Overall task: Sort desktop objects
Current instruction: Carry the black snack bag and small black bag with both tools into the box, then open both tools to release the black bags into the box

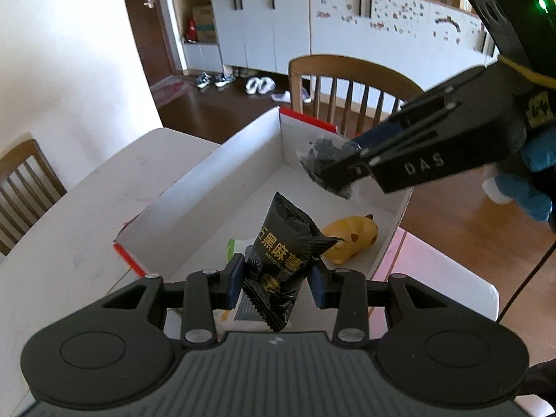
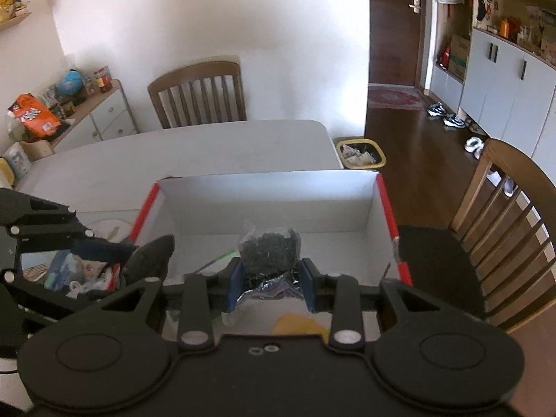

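Both tools clamped: left tool [image 1: 276, 283] on upright black packet [image 1: 281, 257], right tool [image 2: 271, 283] on screw bag [image 2: 269, 255].

Left claw [image 1: 276, 283]: black linkage, blue pads, silver rivets. Right claw [image 1: 342, 160]: white "DAS" lettering, green LED.
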`<state>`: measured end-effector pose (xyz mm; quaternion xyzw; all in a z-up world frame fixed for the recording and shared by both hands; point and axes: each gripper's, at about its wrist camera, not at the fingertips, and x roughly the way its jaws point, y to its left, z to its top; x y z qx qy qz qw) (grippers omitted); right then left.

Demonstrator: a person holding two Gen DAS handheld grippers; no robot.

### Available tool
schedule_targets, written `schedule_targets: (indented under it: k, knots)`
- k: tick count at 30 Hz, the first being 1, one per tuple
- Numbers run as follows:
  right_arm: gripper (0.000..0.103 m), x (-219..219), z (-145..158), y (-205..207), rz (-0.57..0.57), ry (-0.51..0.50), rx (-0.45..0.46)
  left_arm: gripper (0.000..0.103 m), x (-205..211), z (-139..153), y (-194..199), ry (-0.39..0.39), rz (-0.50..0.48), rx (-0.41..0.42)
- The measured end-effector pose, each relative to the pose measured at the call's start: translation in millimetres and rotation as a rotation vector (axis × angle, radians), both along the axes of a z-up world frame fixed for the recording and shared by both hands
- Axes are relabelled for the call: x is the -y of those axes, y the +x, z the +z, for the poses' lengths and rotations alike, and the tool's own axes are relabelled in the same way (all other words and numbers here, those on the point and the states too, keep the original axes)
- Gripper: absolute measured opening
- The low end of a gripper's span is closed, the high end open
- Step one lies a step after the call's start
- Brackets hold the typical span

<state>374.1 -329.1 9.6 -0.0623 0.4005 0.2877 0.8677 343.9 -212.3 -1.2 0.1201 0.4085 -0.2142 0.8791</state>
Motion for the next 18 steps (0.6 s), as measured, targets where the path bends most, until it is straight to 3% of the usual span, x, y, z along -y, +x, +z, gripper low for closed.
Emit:
schedule_targets:
  k: [8, 18]
  knots:
    - [0.034, -2.0, -14.0, 28.8, 0.0, -0.038, -0.039, 0.037, 20.1, -16.6, 20.0, 0.091, -0.115, -0.049]
    - [0.034, -10.6, -35.4, 51.4, -0.001, -0.094, -0.078, 0.037, 42.7, -42.6, 49.4, 0.2, -0.158, -0.178]
